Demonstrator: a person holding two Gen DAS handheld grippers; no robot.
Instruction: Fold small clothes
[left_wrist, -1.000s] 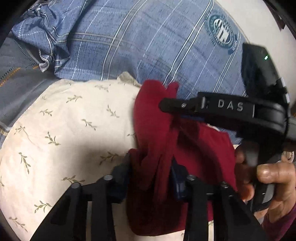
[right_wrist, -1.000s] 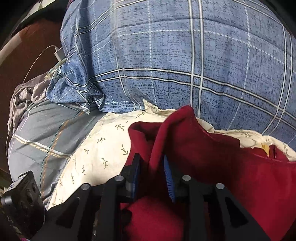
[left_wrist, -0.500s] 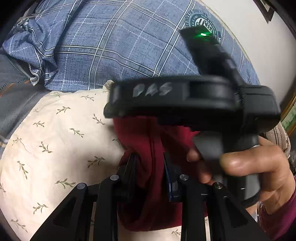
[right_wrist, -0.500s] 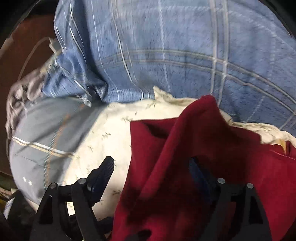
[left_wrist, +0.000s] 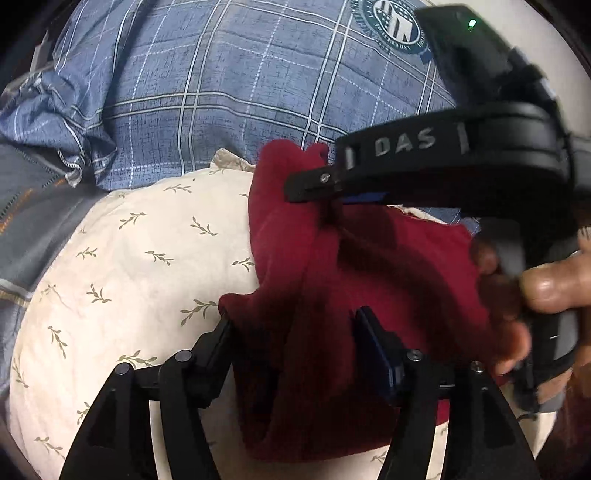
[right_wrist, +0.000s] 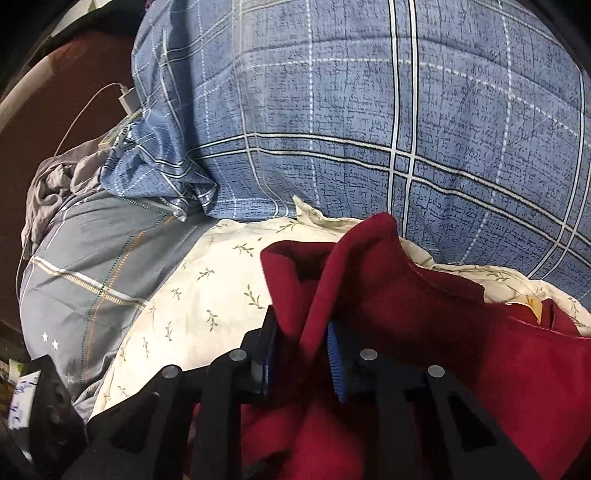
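Observation:
A dark red garment (left_wrist: 369, 266) lies bunched on a cream leaf-print pillow (left_wrist: 129, 277). My left gripper (left_wrist: 295, 328) straddles its near bunch; the jaws are opening and the cloth sits loosely between them. My right gripper (left_wrist: 310, 184), held by a person's hand (left_wrist: 554, 288), reaches in from the right onto the garment's far raised edge. In the right wrist view, the right gripper (right_wrist: 299, 339) has its jaws closing on an upright fold of the red garment (right_wrist: 406, 314), with the blue pads pinching it.
A large blue plaid pillow (right_wrist: 369, 110) rises behind the cream pillow (right_wrist: 207, 295). Grey striped bedding (right_wrist: 85, 266) lies to the left, with crumpled grey cloth (right_wrist: 55, 184) and a white charger with its cable (right_wrist: 125, 98) beyond it.
The left jaws have spread apart around the red cloth. The right gripper opened wide, shifted, and has come back together on a fold; in the left wrist view it drew back to the upper right.

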